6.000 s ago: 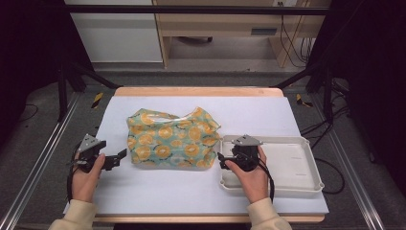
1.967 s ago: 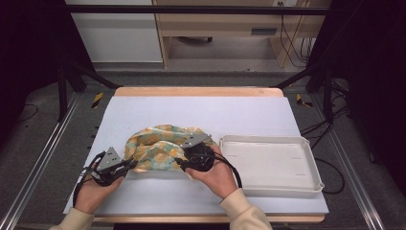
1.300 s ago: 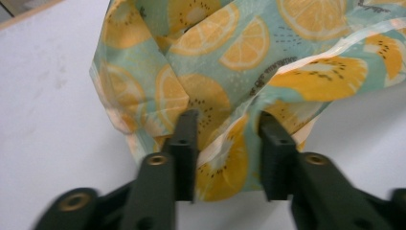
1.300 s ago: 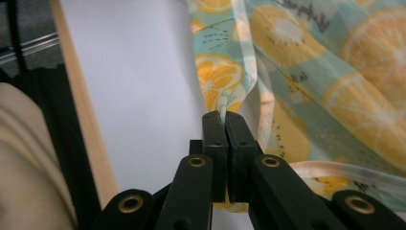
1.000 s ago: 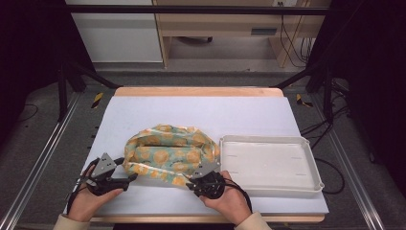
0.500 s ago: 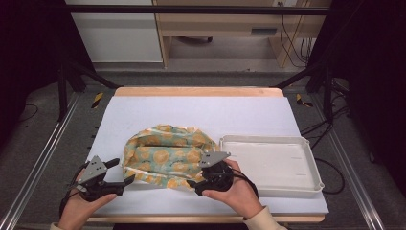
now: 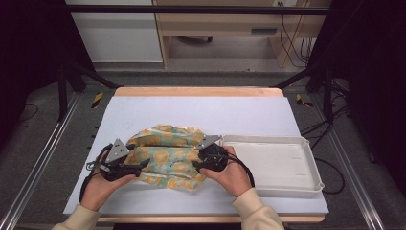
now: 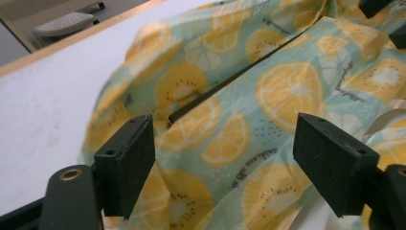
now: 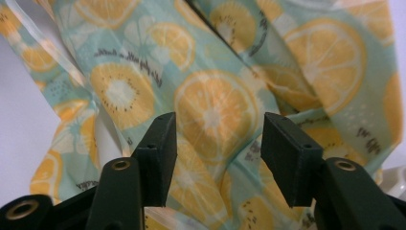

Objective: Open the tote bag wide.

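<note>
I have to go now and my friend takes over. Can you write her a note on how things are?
Left claw: open at the left edge of the fruit-print cloth bag, holding nothing.
Right claw: jaws apart and just closing, with the bag's right side between them and no grip seen.
The bag lies rumpled on the white table cover; the white tray is beside it.
Left: grip and arrange the bag.
</note>
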`<state>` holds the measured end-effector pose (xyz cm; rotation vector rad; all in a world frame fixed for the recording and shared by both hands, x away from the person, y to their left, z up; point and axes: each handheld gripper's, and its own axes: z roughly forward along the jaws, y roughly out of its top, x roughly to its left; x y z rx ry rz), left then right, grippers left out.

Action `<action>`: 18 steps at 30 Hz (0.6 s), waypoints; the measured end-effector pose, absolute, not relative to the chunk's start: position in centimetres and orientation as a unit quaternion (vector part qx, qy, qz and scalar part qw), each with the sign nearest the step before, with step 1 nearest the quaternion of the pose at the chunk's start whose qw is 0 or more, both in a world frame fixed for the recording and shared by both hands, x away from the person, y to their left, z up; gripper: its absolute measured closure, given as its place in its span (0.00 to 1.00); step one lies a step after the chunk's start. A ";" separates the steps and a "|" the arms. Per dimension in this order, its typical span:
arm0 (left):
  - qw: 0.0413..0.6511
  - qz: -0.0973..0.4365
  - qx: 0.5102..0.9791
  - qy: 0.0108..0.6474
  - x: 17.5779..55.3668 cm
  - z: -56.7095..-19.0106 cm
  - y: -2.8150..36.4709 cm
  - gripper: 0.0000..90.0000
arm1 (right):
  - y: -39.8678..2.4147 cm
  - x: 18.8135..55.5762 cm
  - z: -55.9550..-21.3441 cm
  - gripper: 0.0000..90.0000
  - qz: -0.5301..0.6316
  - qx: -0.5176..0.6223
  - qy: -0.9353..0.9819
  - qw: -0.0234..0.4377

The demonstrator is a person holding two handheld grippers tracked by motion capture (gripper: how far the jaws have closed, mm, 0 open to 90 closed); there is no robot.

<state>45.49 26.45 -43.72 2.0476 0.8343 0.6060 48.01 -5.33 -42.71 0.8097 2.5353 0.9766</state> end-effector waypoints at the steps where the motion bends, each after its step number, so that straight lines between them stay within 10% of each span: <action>1: 0.405 0.238 0.817 0.334 45.4 -44.2 26.6 0.25 | -5.3 47.8 -42.9 0.53 0.338 0.283 0.885 0.149; 7: 0.396 0.229 0.820 0.345 45.2 -45.4 27.3 0.26 | -5.3 47.7 -43.9 0.50 0.325 0.291 0.888 0.150; 18: 0.390 0.218 0.829 0.336 44.8 -45.7 26.4 0.28 | -5.0 47.6 -44.0 0.83 0.314 0.289 0.893 0.147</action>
